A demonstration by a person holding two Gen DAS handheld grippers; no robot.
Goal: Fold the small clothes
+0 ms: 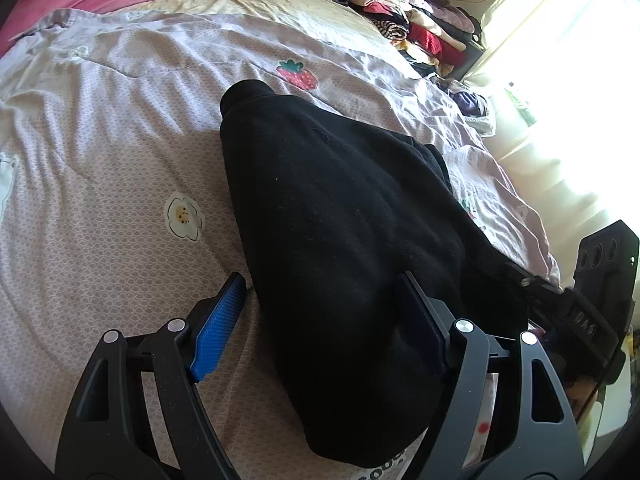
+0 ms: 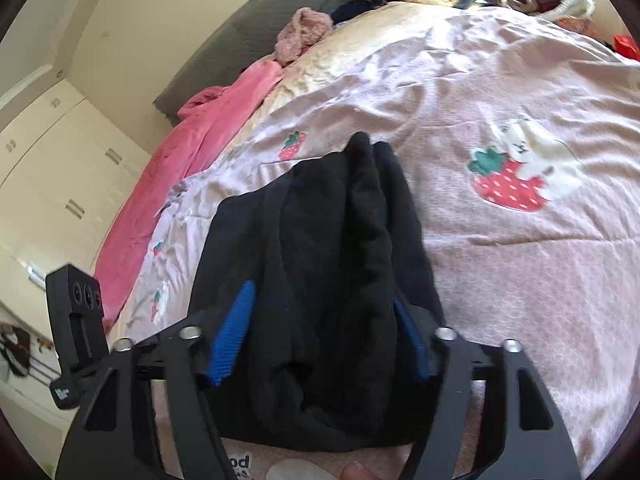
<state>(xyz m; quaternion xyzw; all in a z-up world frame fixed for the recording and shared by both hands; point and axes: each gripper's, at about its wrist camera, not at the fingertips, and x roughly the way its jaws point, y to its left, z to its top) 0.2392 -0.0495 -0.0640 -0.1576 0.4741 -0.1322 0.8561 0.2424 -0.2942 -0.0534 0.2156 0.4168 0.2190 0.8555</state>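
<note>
1. A black fleece garment point(image 1: 340, 216), soft and bunched into a long folded bundle, lies on the bed's pale lilac quilt point(image 1: 100, 160), which is printed with strawberries and flowers. It sits toward the near edge of the bed.
2. The left claw point(image 1: 320, 312) stands wide open over the near end of the garment; its blue-padded fingers point(image 1: 224, 312) straddle the cloth without pressing it, one pad over bare quilt.
3. The right claw point(image 2: 324, 320) has the garment's near end between its jaws, which are partly apart; whether the pads press the fleece I cannot tell.
4. A pink blanket point(image 2: 192, 168) lies along the bed's far side edge, by a grey headboard point(image 2: 256, 32).
5. A heap of mixed coloured clothes point(image 1: 408, 16) is piled at the bed's far corner, near the bright curtained window point(image 1: 560, 80).
</note>
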